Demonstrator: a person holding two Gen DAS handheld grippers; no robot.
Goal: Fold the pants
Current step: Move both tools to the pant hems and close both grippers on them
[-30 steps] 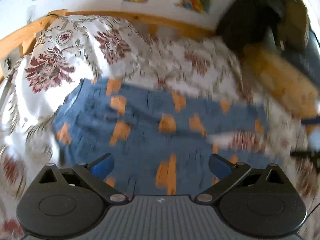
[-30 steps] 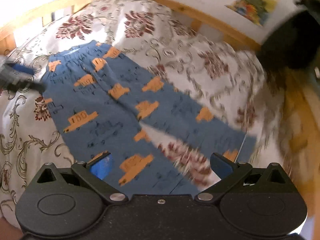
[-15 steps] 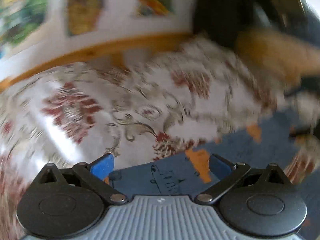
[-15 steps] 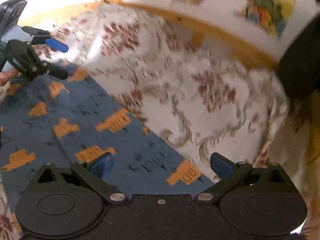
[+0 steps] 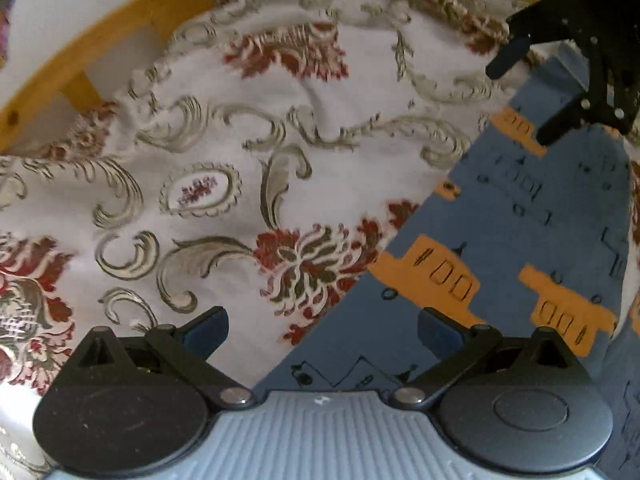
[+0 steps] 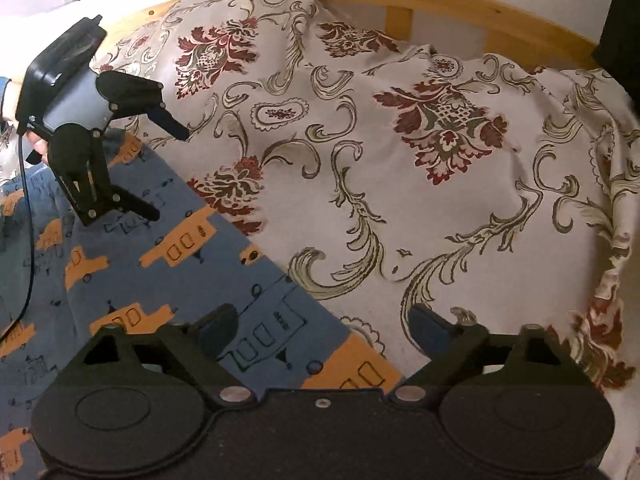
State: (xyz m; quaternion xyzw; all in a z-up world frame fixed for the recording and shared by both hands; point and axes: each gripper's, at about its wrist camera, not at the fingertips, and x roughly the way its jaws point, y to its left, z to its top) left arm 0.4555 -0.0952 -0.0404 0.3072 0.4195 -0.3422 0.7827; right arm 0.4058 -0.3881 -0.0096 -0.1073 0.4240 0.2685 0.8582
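- Left tongs standing wide, nothing between the fingers — hovering over the edge where the pants are meeting the bedspread.
- In the left wrist view the pants' long edge is running diagonally from just ahead of the left tongs' base up toward the far right; the left finger is sitting over bare bedspread, the right finger over blue fabric.
- Pants lying flat on the bed, blue with orange vehicle shapes and dark line drawings.
- Right tongs also gaping wide, gripping nothing — their left finger is over the pants, the right finger over the bedspread.
- In the right wrist view the pants are filling the area left of and under the right tongs, with an orange patch just ahead of the tongs' base; the bedspread is spreading ahead and to the right.
- Left tongs showing in the right wrist view, far left and ahead of the right tongs, fingers spread, lower finger over the pants near their far end; cannot tell if it is touching the cloth.
- Right tongs showing in the left wrist view at far upper right, fingers apart, poised at the far end of the pants.
- Person's hand partly visible behind the left tongs' body, a dark cable hanging down from it across the pants.
- Wooden bed frame running beyond the bedspread, ahead of both tongs.
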